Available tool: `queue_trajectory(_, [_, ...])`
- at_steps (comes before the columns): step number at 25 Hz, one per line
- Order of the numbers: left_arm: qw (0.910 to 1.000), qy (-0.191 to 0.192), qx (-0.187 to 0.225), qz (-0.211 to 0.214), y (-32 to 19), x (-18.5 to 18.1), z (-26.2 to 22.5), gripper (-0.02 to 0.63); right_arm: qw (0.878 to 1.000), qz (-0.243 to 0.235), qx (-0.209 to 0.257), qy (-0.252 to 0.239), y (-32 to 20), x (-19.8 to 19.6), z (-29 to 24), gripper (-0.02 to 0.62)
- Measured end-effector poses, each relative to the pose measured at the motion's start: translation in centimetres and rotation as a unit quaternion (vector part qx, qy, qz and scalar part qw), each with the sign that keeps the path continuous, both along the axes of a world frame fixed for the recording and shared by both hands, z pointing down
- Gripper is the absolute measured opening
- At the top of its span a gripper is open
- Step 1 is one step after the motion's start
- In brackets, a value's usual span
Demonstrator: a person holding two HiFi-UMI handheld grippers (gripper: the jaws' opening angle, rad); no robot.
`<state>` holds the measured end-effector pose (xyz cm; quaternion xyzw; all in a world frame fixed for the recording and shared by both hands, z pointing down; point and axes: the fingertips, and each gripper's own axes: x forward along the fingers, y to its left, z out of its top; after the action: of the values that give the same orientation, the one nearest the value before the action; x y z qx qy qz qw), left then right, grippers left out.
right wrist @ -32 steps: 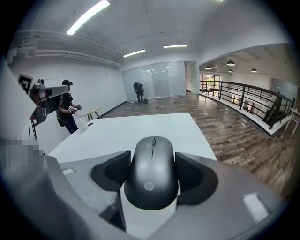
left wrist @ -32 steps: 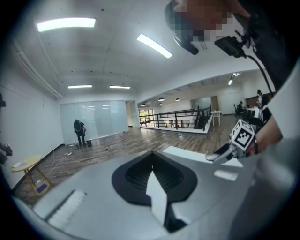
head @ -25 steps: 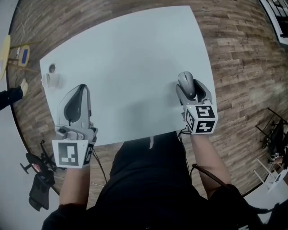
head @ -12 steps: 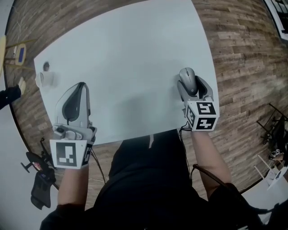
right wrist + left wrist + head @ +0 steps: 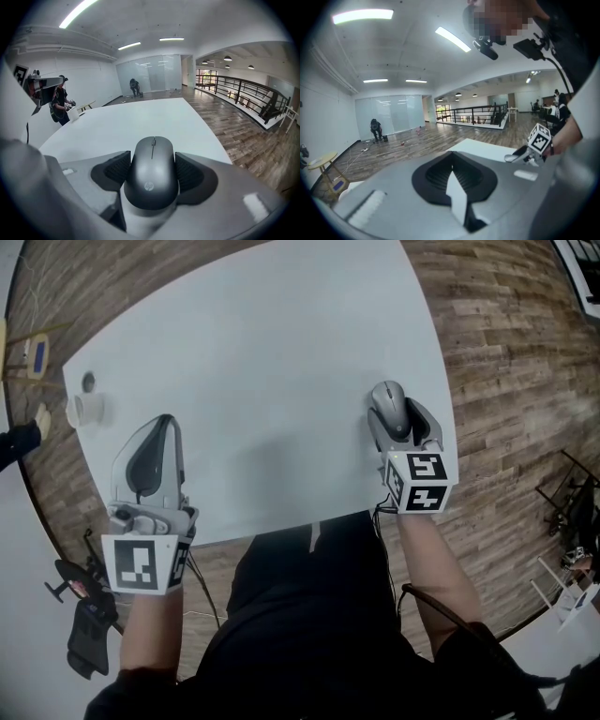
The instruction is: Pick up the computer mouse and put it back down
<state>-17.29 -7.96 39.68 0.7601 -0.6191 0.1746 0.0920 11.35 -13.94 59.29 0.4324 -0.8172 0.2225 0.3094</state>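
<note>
A dark grey computer mouse [image 5: 151,171] sits between the ribbed black pads [image 5: 114,168] of my right gripper [image 5: 151,161], which is shut on its two sides. In the head view the mouse [image 5: 388,404] and right gripper [image 5: 394,420] are near the right edge of the white table [image 5: 262,362]; I cannot tell whether the mouse touches the top. My left gripper [image 5: 167,423] rests over the table's front left part, jaws together with nothing between them, as the left gripper view [image 5: 452,161] also shows.
A small white cup [image 5: 80,409] stands by the table's left corner. Wooden floor surrounds the table. A person [image 5: 134,86] crouches far off by the glass wall, and a small round side table [image 5: 321,164] stands at the left.
The right gripper has sunk slightly toward the table with the mouse still in it. The left gripper has stayed in place.
</note>
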Motion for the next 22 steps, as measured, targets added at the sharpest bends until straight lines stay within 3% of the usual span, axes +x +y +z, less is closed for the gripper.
queue_trajectory(7, [0.9999, -0.012, 0.003, 0.009, 0.1, -0.4, 0.5, 0.003, 1.0, 0.003, -0.007, 0.004, 0.1, 0.3, 0.7, 0.298])
queue_trajectory(15, [0.9999, 0.0, -0.009, -0.009, 0.0, -0.3, 0.5, 0.003, 1.0, 0.006, -0.012, 0.009, 0.1, 0.3, 1.1, 0.299])
queue_trajectory(22, [0.9998, -0.019, 0.0, 0.006, 0.2, -0.7, 0.8, 0.003, 1.0, 0.006, -0.013, 0.017, 0.0, 0.3, 1.4, 0.302])
